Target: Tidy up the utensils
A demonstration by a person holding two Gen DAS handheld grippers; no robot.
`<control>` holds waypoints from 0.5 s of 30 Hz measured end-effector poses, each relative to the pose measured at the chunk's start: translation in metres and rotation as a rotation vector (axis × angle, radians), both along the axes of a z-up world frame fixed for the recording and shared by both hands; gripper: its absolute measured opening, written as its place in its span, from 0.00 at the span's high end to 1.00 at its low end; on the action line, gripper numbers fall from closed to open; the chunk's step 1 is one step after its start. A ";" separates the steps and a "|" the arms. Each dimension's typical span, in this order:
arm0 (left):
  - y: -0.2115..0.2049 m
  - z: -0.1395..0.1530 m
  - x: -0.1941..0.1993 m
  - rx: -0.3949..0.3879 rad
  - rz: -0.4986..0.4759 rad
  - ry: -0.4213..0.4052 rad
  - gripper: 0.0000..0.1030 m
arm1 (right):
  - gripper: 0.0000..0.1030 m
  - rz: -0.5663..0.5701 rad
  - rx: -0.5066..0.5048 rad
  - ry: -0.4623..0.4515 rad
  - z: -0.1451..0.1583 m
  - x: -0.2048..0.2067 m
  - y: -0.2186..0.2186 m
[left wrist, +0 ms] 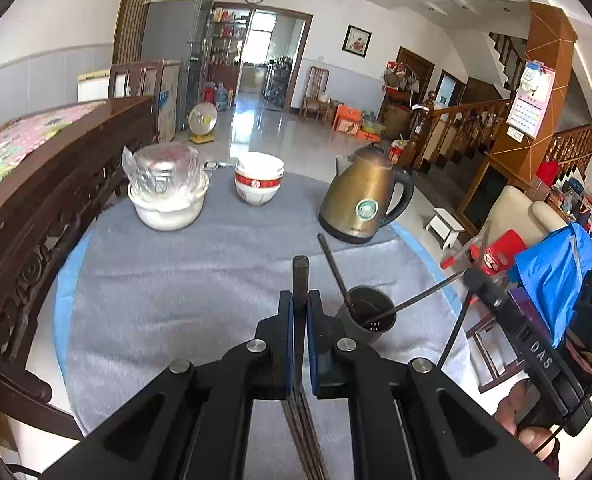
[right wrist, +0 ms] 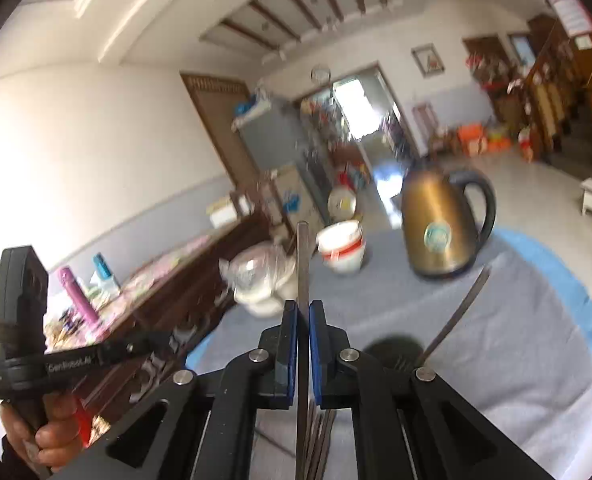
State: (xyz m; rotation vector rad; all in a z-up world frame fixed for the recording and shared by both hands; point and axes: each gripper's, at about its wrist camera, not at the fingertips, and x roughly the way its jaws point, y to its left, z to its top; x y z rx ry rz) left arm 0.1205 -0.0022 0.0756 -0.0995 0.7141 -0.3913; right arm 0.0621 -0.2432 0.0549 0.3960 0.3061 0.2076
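Left claw [left wrist: 300,312] pinching a dark chopstick [left wrist: 301,280], tip poking up just past the fingers, more dark sticks fanned below the jaws at the bottom edge. Just right of that claw, a dark cup [left wrist: 366,314] standing on the grey cloth [left wrist: 176,280] of the tabletop, holding two more sticks [left wrist: 336,272] that lean out, one up-left and one toward the right. Beyond the cup, a bronze kettle [left wrist: 362,196], handle turned right. Left of the kettle, stacked red-and-white bowls [left wrist: 259,180]; further left, a white bowl [left wrist: 168,204] carrying a plastic-wrapped jar [left wrist: 162,168]. Left of those, a dark carved wooden rail [left wrist: 56,184] along the tabletop edge. At the right of the cup, off the tabletop, the other handheld device, a red stool and a blue bag. From the right wrist view, blurred: right claw [right wrist: 303,328] closed on a stick [right wrist: 303,264] standing straight up between the blue pads [right wrist: 316,332], with a bundle of sticks showing below the jaws. Cup [right wrist: 394,350] just right of this claw, mostly hidden behind the right finger, one stick [right wrist: 460,312] slanting out of it toward the kettle [right wrist: 440,224]. Left of the kettle, the red-and-white bowls [right wrist: 342,246] and wrapped jar [right wrist: 256,276], partly crossed by the held stick.
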 end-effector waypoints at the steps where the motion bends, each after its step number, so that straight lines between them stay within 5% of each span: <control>1: -0.002 0.002 -0.001 -0.001 -0.001 -0.008 0.94 | 0.94 -0.015 -0.004 -0.024 0.004 -0.003 -0.002; 15: -0.022 0.033 -0.004 -0.027 -0.006 -0.083 0.94 | 0.94 -0.217 -0.066 -0.200 0.028 0.010 -0.026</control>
